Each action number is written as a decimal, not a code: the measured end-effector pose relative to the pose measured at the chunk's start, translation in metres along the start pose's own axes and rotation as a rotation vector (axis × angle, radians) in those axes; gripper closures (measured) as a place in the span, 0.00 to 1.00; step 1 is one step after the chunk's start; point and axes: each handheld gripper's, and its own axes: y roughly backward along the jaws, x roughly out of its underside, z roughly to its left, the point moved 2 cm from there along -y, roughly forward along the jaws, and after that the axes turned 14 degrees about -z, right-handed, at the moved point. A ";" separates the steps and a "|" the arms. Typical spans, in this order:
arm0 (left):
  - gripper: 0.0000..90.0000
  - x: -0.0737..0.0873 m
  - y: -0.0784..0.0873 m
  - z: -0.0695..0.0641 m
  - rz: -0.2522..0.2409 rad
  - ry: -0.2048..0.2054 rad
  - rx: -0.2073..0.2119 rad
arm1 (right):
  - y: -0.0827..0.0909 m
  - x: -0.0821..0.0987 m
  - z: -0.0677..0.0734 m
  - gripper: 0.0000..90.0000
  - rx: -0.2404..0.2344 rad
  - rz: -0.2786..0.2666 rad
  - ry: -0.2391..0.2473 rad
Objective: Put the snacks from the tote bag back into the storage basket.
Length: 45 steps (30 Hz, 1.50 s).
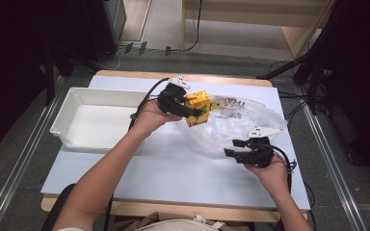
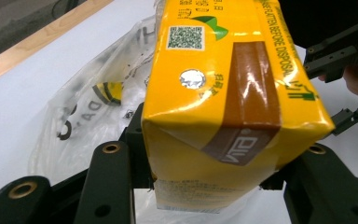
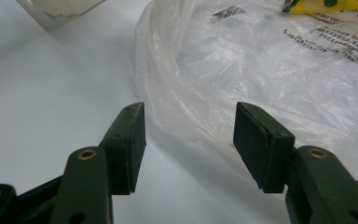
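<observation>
While clamped in the left claw (image 1: 189, 109), yellow drink carton (image 2: 223, 102) shows QR code, foil straw spot, brown band; right claw (image 3: 189, 144) gapes empty beside clear plastic bag (image 3: 261, 70).

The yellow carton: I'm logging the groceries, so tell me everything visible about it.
The yellow carton is a glossy box-shaped drink pack with green print, a QR code, a round foil straw seal and a brown band running over its end. It looks intact. The left gripper holds it between its jaws, tilted, lifted above the clear plastic bag near the white tray.
</observation>
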 end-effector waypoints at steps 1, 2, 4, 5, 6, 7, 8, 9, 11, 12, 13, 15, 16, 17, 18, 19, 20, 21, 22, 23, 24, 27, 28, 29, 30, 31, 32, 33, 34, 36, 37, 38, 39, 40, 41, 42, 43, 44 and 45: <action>0.57 0.000 0.001 0.001 0.002 -0.001 0.000 | 0.000 0.000 0.000 0.51 -0.002 -0.001 0.000; 0.57 0.000 0.004 0.002 -0.001 0.002 -0.001 | 0.000 0.000 -0.001 0.51 -0.002 -0.002 -0.001; 0.57 0.000 0.008 0.003 -0.002 -0.002 -0.009 | 0.000 0.000 -0.001 0.51 -0.004 -0.003 -0.003; 0.57 0.000 0.010 0.003 -0.003 0.002 -0.009 | 0.000 -0.001 -0.001 0.51 -0.004 -0.004 -0.003; 0.57 0.000 0.012 0.004 -0.001 0.002 -0.006 | 0.000 -0.001 -0.001 0.51 -0.006 -0.004 -0.003; 0.57 0.000 0.014 0.005 0.000 0.003 -0.006 | 0.000 -0.001 -0.001 0.51 -0.005 -0.004 -0.004; 0.57 0.000 0.016 0.005 0.002 0.000 -0.006 | 0.000 -0.001 -0.001 0.51 -0.005 -0.004 -0.003; 0.57 0.000 0.018 0.006 0.003 0.002 -0.009 | 0.000 -0.001 -0.001 0.51 -0.003 -0.003 -0.006; 0.57 0.001 0.021 0.006 0.005 0.001 -0.009 | 0.000 -0.001 -0.001 0.51 -0.002 -0.001 -0.005; 0.57 0.001 0.023 0.007 0.000 0.005 -0.010 | 0.000 -0.002 -0.002 0.51 -0.003 -0.003 -0.007; 0.57 0.001 0.025 0.007 -0.004 0.004 -0.012 | -0.001 -0.002 -0.002 0.51 -0.001 -0.003 -0.007; 0.57 0.001 0.029 0.009 -0.008 0.005 -0.018 | 0.000 -0.002 -0.002 0.51 -0.003 -0.004 -0.008; 0.57 0.001 0.031 0.010 -0.009 0.006 -0.023 | 0.000 -0.002 -0.003 0.50 -0.002 -0.006 -0.005; 0.57 0.001 0.033 0.011 -0.012 0.007 -0.029 | 0.000 -0.002 -0.002 0.51 -0.002 -0.007 -0.007; 0.57 0.001 0.034 0.012 -0.014 0.012 -0.031 | 0.000 -0.002 -0.002 0.51 -0.002 -0.007 -0.006; 0.57 0.001 0.036 0.013 -0.014 0.013 -0.032 | 0.000 -0.002 -0.002 0.51 -0.001 -0.007 -0.006; 0.57 0.001 0.038 0.014 -0.014 0.013 -0.035 | 0.000 -0.002 -0.002 0.51 -0.002 -0.006 -0.008; 0.57 0.002 0.039 0.015 -0.016 0.015 -0.038 | 0.000 -0.002 -0.002 0.51 -0.002 -0.004 -0.007; 0.57 0.002 0.041 0.016 -0.018 0.013 -0.043 | -0.001 -0.002 -0.002 0.51 -0.002 -0.005 -0.007; 0.57 0.002 0.042 0.017 -0.018 0.017 -0.044 | -0.001 -0.002 -0.002 0.51 -0.004 -0.005 -0.008; 0.57 0.002 0.044 0.018 -0.015 0.014 -0.049 | -0.001 -0.002 -0.002 0.51 -0.004 -0.006 -0.007; 0.57 0.003 0.048 0.021 -0.017 0.019 -0.053 | -0.001 -0.002 -0.002 0.51 -0.005 -0.007 -0.008; 0.57 0.003 0.049 0.022 -0.017 0.020 -0.057 | -0.001 -0.002 -0.002 0.51 -0.006 -0.006 -0.007; 0.57 0.003 0.051 0.022 -0.016 0.022 -0.059 | -0.001 -0.002 -0.002 0.51 -0.007 -0.007 -0.005; 0.57 0.004 0.052 0.023 -0.013 0.022 -0.060 | -0.001 -0.002 -0.001 0.51 -0.007 -0.007 -0.006; 0.57 0.004 0.052 0.024 -0.009 0.022 -0.062 | -0.002 -0.002 -0.002 0.51 -0.010 -0.008 -0.004; 0.57 0.004 0.053 0.025 -0.009 0.022 -0.064 | -0.002 -0.002 -0.001 0.51 -0.010 -0.007 -0.004; 0.57 0.005 0.054 0.026 -0.005 0.024 -0.064 | -0.002 -0.002 -0.001 0.51 -0.011 -0.007 -0.003; 0.57 0.005 0.055 0.026 -0.007 0.027 -0.065 | -0.002 -0.002 -0.001 0.51 -0.010 -0.006 -0.003; 0.57 0.005 0.057 0.027 -0.007 0.026 -0.067 | -0.002 -0.003 -0.001 0.51 -0.012 -0.007 -0.004; 0.57 0.005 0.058 0.027 -0.009 0.026 -0.071 | -0.002 -0.003 -0.001 0.51 -0.012 -0.008 -0.005; 0.57 0.005 0.060 0.028 -0.010 0.023 -0.072 | -0.002 -0.003 -0.001 0.51 -0.012 -0.009 -0.006; 0.57 0.005 0.061 0.029 -0.012 0.025 -0.072 | -0.002 -0.003 -0.001 0.51 -0.013 -0.007 -0.007; 0.57 0.005 0.063 0.029 -0.012 0.023 -0.077 | -0.003 -0.003 0.000 0.51 -0.013 -0.005 -0.006; 0.57 0.005 0.064 0.030 -0.014 0.023 -0.078 | -0.003 -0.003 0.000 0.51 -0.014 -0.006 -0.005; 0.57 0.005 0.065 0.031 -0.014 0.027 -0.081 | -0.003 -0.004 0.000 0.51 -0.017 -0.009 -0.002; 0.57 0.004 0.066 0.031 -0.014 0.031 -0.084 | -0.003 -0.004 0.000 0.51 -0.017 -0.008 -0.002; 0.57 0.004 0.067 0.032 -0.015 0.033 -0.085 | -0.003 -0.004 0.000 0.51 -0.019 -0.007 -0.002; 0.57 0.004 0.068 0.032 -0.015 0.035 -0.086 | -0.004 -0.004 0.000 0.51 -0.019 -0.008 -0.003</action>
